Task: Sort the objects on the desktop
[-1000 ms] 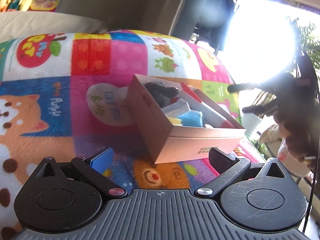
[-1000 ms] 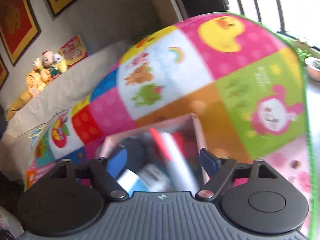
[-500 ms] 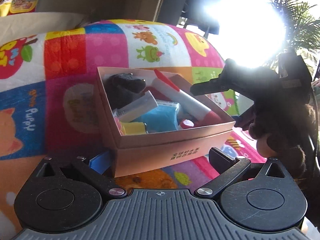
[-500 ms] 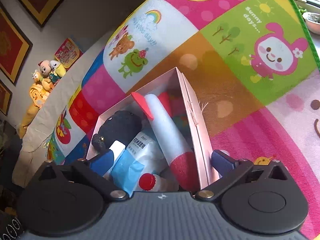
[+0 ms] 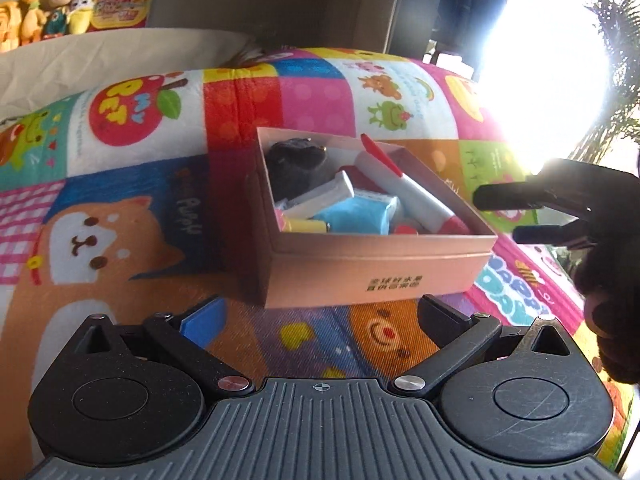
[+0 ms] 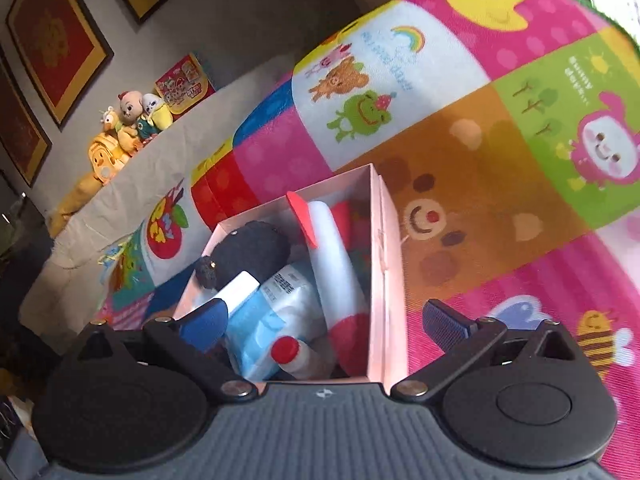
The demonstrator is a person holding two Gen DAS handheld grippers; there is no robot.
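Pink cardboard box (image 5: 376,276) is sitting open on a patchwork cartoon play mat (image 5: 120,208), packed full. Contents, as they are lying: a dark plush toy (image 6: 250,250) at the far end; a long white tube with red ends (image 6: 336,264) running down the box's right side; a blue-and-white packet (image 6: 276,312) in the middle; a small white bottle with a red cap (image 6: 286,350) at the near end; a white bar (image 5: 320,200) leaning across the packet; something yellow (image 5: 306,225) against the near wall. Beyond the mat a pale covered ledge (image 5: 100,56) is carrying a row of soft toys (image 5: 40,12), and framed pictures (image 6: 56,40) are hanging on the wall. Window glare (image 5: 548,80) is washing out the right side of the left view.

Changes since a second ago: the right gripper (image 6: 320,322) has been opening its jaws and is now standing fully spread with nothing pinched; it has come down over the box's near end. From the left view it (image 5: 500,216) is showing as a dark silhouette, carried by a person's hand (image 5: 612,280), fingertips just beside the box's right corner.

The left gripper (image 5: 320,316) is hovering in front of the box's near wall, jaws wide apart and empty, not touching it. In the right view one finger is hanging inside the box over the packet, the other outside its right wall.
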